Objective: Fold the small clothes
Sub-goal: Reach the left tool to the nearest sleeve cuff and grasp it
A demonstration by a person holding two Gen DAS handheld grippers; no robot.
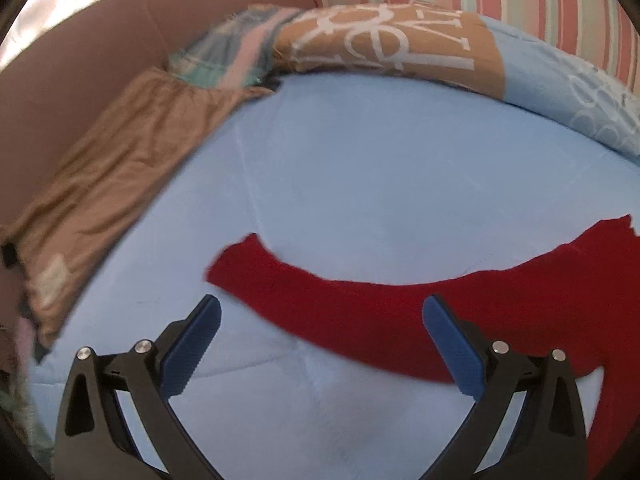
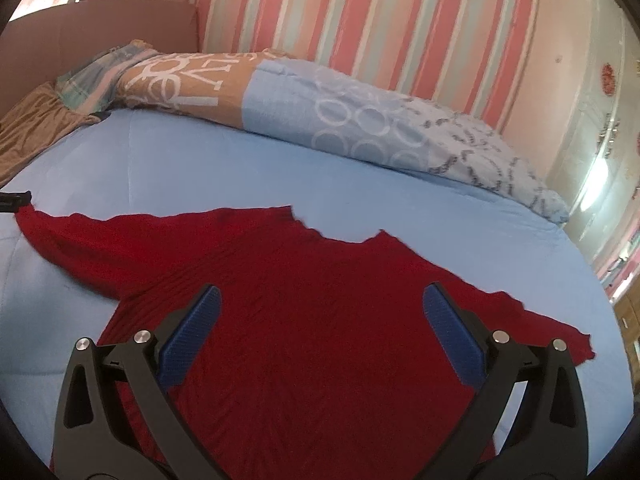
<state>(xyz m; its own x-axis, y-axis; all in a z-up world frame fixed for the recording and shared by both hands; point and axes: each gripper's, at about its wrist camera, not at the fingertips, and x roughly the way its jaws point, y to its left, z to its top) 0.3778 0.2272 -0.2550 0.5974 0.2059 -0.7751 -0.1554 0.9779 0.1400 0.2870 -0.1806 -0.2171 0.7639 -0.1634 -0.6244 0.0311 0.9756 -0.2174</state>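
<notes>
Both grippers hang over the bed with jaws spread wide, pinching nothing: the right gripper (image 2: pixel 320 320) above the body of the red sweater (image 2: pixel 304 320), the left gripper (image 1: pixel 320 320) above one sleeve. Light blue bedsheet (image 2: pixel 200 168) carries the sweater, spread flat, sleeves out. Patterned duvet (image 2: pixel 320 120) lines the far edge, brown cloth (image 1: pixel 120 168) the left edge.

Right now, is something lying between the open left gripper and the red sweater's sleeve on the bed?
Nothing visible does. The left gripper is open above the sleeve of the red sweater, with only blue bedsheet around. The brown cloth lies off to the left, apart from it.
</notes>
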